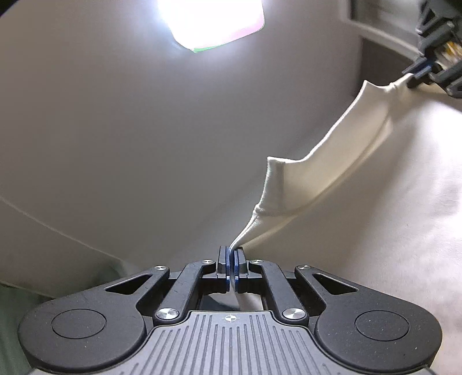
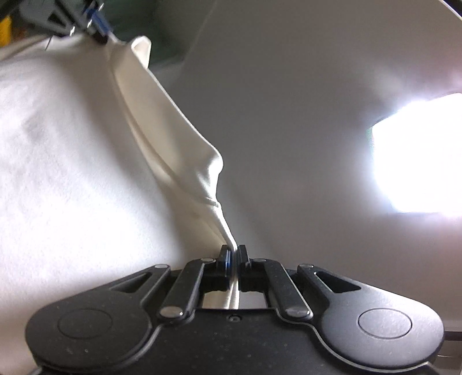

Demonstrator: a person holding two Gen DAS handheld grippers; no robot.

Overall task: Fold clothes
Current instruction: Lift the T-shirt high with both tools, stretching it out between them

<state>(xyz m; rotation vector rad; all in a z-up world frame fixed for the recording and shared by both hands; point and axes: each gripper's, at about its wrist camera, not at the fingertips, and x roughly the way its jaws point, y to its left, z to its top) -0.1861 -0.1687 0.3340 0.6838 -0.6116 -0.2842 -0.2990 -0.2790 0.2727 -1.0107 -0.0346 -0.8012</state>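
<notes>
Left gripper (image 1: 232, 253) clamped on a bunched corner of the cream garment (image 1: 323, 161); right gripper (image 2: 233, 253) pinched on the opposite corner. Hemmed edge spans taut between them, lifted, rest of the fabric spreading below. Behind: pale wall (image 1: 115, 129), blown-out bright patch (image 1: 212, 20), probably a window or lamp.

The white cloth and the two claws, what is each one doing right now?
White cloth: held up off its resting part, its edge stretched between both claws, with a fold sticking up midway.
Left claw: shut on the white cloth's edge.
Right claw: shut on the white cloth's edge at the other end.
Light: on, glaring bright.
</notes>
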